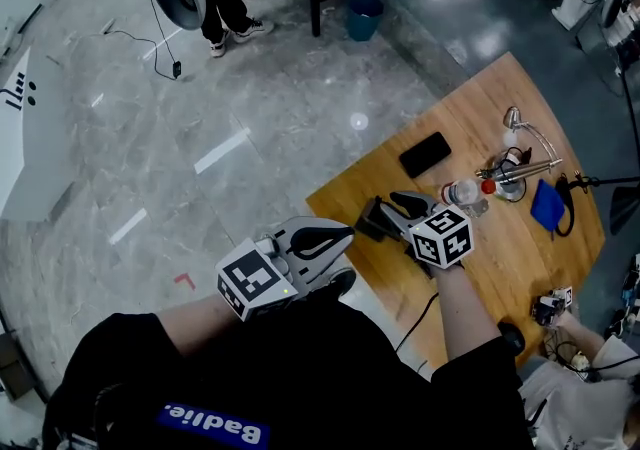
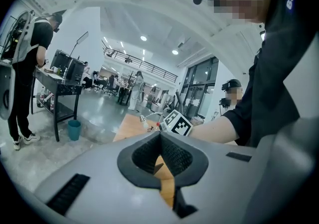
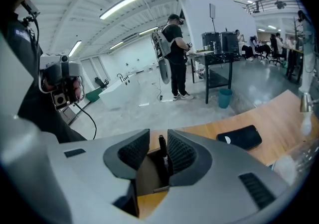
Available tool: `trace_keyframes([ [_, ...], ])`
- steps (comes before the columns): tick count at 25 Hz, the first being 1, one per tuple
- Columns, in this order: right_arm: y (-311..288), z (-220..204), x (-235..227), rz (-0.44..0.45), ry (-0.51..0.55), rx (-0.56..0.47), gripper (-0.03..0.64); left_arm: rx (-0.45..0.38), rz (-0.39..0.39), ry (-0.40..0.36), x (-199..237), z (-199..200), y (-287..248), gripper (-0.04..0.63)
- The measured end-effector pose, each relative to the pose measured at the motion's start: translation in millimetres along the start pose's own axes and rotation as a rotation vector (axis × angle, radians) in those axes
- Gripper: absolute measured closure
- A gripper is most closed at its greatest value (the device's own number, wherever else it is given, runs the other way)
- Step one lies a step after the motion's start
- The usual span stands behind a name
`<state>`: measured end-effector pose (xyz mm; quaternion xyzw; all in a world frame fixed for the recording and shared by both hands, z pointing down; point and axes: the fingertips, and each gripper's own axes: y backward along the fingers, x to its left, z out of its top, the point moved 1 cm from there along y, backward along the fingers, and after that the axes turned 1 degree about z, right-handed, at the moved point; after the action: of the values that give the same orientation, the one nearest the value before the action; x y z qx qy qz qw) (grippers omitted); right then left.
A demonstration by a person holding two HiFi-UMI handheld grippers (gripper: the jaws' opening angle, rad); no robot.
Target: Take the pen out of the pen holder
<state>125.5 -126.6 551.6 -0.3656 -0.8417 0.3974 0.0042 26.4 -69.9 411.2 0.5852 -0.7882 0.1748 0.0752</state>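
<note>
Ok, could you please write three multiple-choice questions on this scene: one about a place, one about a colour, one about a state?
1. Where does the black phone lie?
A) on a shelf
B) on the wooden table
C) between the tongs

2. What colour is the bin on the floor?
A) red
B) blue-green
C) yellow

3. How do the left tongs stand?
A) shut, with nothing between them
B) open round the pen
C) shut on the phone

Answers:
1 B: the head view shows the phone flat on the table top.
2 B: the bin looks blue-green in all three views.
3 A: in the left gripper view the pads meet and hold nothing. The pen stands between the open right tongs.
</note>
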Motion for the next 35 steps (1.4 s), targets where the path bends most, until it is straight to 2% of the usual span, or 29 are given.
trace_keyframes([
  [7,-12.9,-9.9,-1.5,0.039,0.022,0.083,0.52,-0.009,0.017,0.01,2.6,-2.1,6.4,0.597],
  [14,-22.1,-18.0,-9.9,0.033,0.067,0.137,0.522,-0.012,0.029,0.019,5.2,-5.4,9.4,0.597],
  [35,-41.0,-26.7,-11.2,0.091,0.091,0.209,0.522,-0.003,0.032,0.041,8.4,-13.1,10.0,0.597],
])
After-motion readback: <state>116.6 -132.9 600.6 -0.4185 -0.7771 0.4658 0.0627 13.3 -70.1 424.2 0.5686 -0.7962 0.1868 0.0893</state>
